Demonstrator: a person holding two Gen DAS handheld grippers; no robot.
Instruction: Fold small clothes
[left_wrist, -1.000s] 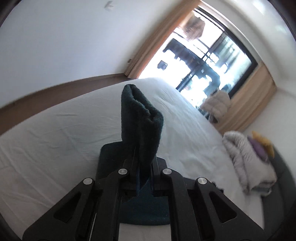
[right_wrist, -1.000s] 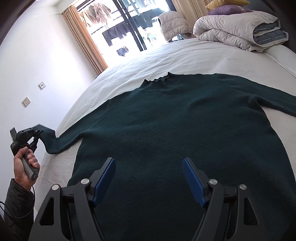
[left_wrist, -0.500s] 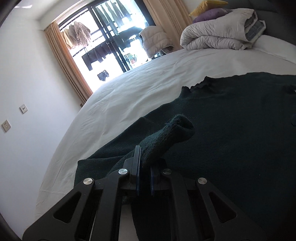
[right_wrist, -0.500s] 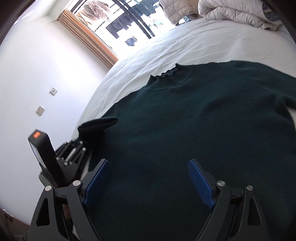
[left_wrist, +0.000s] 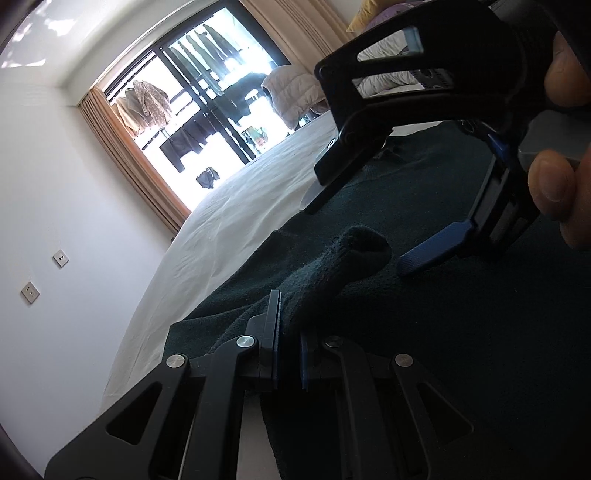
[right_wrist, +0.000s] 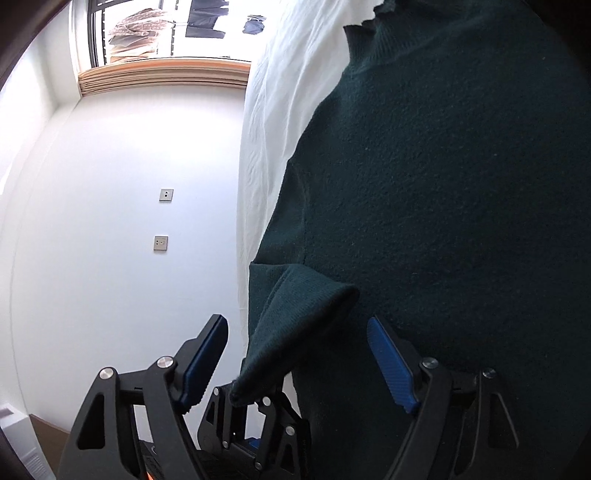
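A dark green sweater (right_wrist: 443, 184) lies flat on the white bed (right_wrist: 266, 110). My left gripper (left_wrist: 290, 321) is shut on its sleeve (left_wrist: 354, 254), holding the cuff end folded over the sweater body (left_wrist: 461, 332). My right gripper (right_wrist: 295, 354), held by a person's hand (left_wrist: 554, 184), has come in around that cuff (right_wrist: 303, 314). Its blue pads (right_wrist: 391, 369) stand apart on either side of the cloth without pressing it, and the jaws are closing. The left gripper (right_wrist: 243, 397) shows just below, clamped on the sleeve. In the left wrist view the right gripper (left_wrist: 360, 236) hangs over the cuff.
A bright window (left_wrist: 207, 110) with tan curtains (left_wrist: 129, 166) lies beyond the bed's far end. A folded duvet (left_wrist: 295, 88) sits at the head of the bed. The white wall with sockets (right_wrist: 162, 218) runs along the bed's left side.
My left gripper carried the sleeve from the bed's side over onto the sweater body. My right gripper swung left and now straddles the cuff.
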